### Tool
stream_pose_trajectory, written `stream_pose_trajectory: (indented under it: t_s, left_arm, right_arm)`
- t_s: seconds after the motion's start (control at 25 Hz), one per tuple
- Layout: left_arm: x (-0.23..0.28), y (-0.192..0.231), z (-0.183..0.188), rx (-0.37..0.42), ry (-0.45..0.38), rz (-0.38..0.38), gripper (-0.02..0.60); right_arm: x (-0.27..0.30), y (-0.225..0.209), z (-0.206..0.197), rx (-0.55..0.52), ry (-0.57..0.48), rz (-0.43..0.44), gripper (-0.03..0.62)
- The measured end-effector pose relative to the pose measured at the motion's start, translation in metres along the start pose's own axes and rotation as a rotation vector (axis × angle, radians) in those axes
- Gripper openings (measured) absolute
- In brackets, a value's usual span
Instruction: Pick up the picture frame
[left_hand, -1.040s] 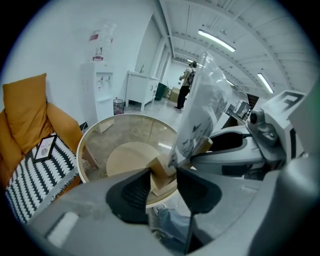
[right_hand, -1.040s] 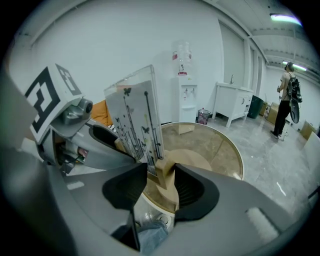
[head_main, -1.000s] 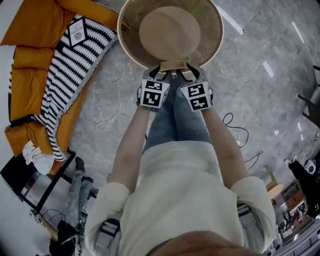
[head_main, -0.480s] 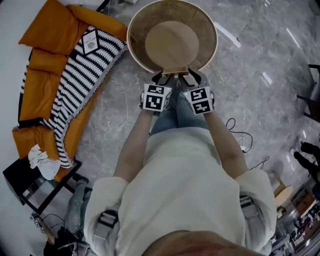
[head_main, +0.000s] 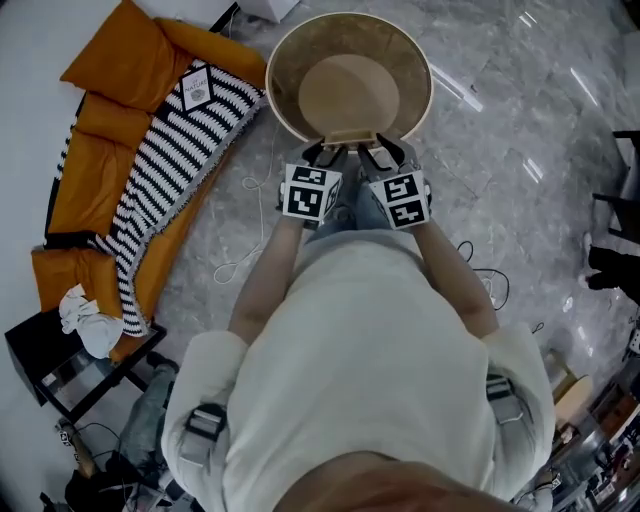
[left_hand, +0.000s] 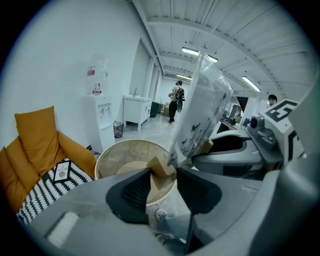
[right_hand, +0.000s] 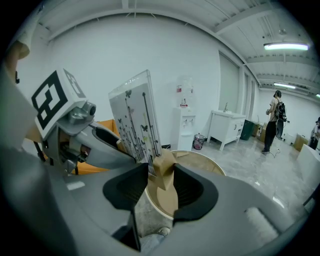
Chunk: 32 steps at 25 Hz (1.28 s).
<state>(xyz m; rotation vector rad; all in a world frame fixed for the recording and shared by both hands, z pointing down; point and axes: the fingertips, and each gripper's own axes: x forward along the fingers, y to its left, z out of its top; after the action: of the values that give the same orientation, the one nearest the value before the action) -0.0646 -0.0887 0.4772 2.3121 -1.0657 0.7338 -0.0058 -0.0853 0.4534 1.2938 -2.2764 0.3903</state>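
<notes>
Since the head view looks straight down, hard to see: the picture frame (head_main: 351, 134) is only a thin tan edge at upper centre, over the near rim of the round table (head_main: 418, 70).
Hidden: the person's torso fills the lower half of the head view and covers the floor under the arms.
Blurred: in the left gripper view the clear panel of the picture frame (left_hand: 200, 112) is smeared, with the other gripper's body across its lower right.
Frame place: upright, clear of the table, butterfly print sharp in the right gripper view, centre left.
Left gripper (head_main: 324, 152): jaws set wide, pads pinching the frame's wooden foot at bottom centre of its own view.
Right gripper (head_main: 378, 150): jaws wide and closing, the same wooden foot between them, touching both pads.
Left of frame: orange cushions (head_main: 95, 130), striped blanket (head_main: 170, 160).
</notes>
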Motion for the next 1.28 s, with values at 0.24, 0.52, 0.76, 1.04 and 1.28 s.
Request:
stream_pose_trajectory:
  t_s: [0.24,0.52,0.76,1.04,1.28]
  left_arm:
    - [-0.026,-0.001,0.008,0.017,-0.024,0.016,0.164]
    - [-0.041,-0.004,0.005,0.013,-0.040,0.029,0.164]
    - [-0.042,0.001,0.005,0.006,-0.045,0.041,0.164]
    - [-0.044,0.003,0.009,0.000,-0.056,0.054,0.164]
    - [-0.041,0.004,0.009,-0.002,-0.055,0.056,0.164]
  right_arm:
    - [-0.016,0.014,0.018,-0.030,-0.042,0.018,0.155]
    - [-0.026,0.026,0.022,-0.043,-0.068,0.035,0.152]
    - [-0.023,0.029,0.025,-0.074,-0.065,0.040,0.141]
    - [-0.023,0.028,0.029,-0.088,-0.071,0.047,0.135]
    - [-0.021,0.026,0.029,-0.085,-0.064,0.051,0.133]
